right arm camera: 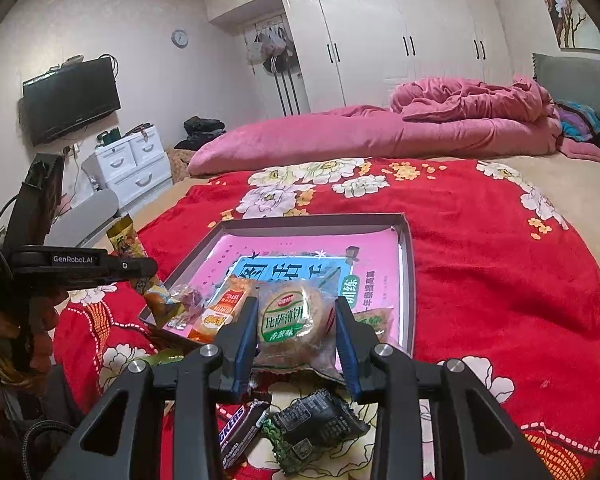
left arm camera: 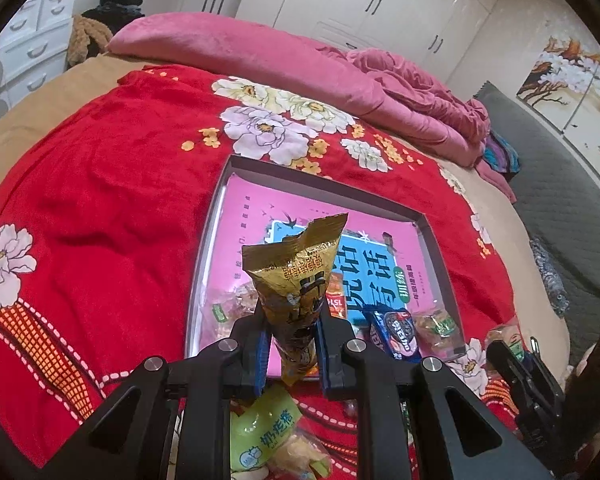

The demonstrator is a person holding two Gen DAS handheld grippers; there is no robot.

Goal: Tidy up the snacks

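Observation:
My left gripper (left arm camera: 291, 334) is shut on a gold snack packet (left arm camera: 296, 276) and holds it upright over the near edge of a shallow box (left arm camera: 216, 208) lined with a pink sheet. The box holds an Oreo pack (left arm camera: 396, 336) and several wrapped candies. My right gripper (right arm camera: 296, 320) is shut on a round cracker pack with a green label (right arm camera: 290, 318), just above the box's near edge (right arm camera: 408, 264). The left gripper (right arm camera: 140, 270) with its gold packet (right arm camera: 124, 238) shows at the left of the right wrist view.
The box lies on a red flowered blanket (left arm camera: 100, 200) on a bed. Loose snacks lie in front of the box: a Snickers bar (right arm camera: 236, 428), a black packet (right arm camera: 320, 420), a green pack (left arm camera: 268, 428). A pink quilt (right arm camera: 380, 132) lies behind.

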